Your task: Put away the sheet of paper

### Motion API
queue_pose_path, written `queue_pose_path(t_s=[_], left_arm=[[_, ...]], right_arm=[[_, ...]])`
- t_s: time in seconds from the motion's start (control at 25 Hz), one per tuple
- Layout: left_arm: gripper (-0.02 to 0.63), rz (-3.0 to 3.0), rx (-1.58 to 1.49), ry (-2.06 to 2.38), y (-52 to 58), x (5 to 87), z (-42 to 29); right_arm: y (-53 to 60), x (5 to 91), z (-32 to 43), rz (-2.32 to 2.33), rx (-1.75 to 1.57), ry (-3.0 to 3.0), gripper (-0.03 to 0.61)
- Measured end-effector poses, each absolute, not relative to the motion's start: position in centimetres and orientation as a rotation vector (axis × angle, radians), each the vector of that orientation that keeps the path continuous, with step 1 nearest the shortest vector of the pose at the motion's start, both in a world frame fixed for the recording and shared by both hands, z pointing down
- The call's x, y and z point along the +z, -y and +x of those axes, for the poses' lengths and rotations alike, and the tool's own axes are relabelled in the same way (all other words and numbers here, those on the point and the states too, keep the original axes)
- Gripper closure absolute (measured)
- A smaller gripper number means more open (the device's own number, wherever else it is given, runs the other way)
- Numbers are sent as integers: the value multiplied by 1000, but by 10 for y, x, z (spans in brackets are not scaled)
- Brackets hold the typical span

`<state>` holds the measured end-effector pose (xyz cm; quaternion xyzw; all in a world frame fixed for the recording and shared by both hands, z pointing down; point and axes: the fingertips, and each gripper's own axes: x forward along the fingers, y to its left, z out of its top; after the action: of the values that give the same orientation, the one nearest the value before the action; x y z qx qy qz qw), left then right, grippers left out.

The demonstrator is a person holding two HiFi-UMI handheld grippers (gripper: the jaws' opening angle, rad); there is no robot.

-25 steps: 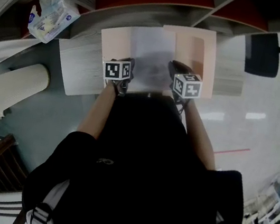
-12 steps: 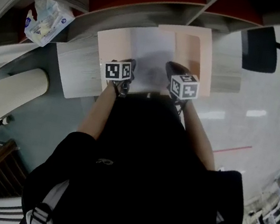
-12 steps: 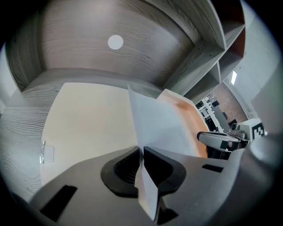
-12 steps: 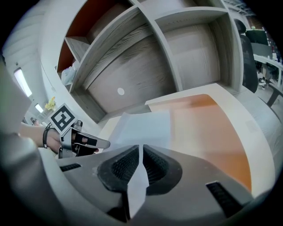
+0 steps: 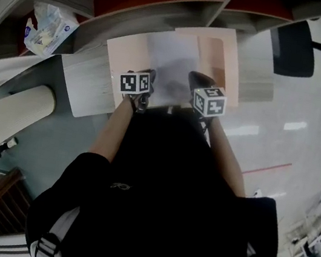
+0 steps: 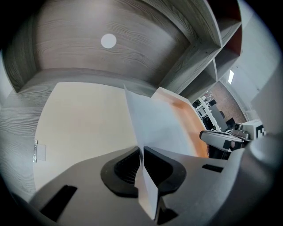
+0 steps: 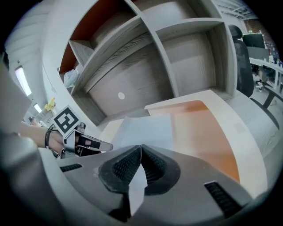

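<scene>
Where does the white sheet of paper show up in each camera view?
Head view: white sheet of paper upper centre, over the open peach folder.
Left gripper view: sheet at centre, slanting up right.
Right gripper view: sheet low centre.
Shared landmark: the folder's orange right panel, right of the sheet everywhere.

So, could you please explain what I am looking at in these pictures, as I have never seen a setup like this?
There is no robot here: a person holds a two-jaw gripper in each hand. The top-down picture comes from a camera on the person's head. The other two come from cameras riding on the grippers, each looking along its own jaws. On the grey wooden desk lies an open peach folder, with shelves behind it. The left gripper and the right gripper each pinch the near edge of a white sheet of paper over the folder.
</scene>
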<state>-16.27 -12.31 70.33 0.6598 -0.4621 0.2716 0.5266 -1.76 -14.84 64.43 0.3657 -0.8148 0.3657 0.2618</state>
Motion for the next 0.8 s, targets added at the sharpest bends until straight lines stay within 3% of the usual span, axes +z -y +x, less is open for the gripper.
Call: queue_pose_path(t_s=[0.8], left_arm=[[545,1568,593,1080,136,703,-128]], right_arm=[[146,627,-4,999,978,2230,560]])
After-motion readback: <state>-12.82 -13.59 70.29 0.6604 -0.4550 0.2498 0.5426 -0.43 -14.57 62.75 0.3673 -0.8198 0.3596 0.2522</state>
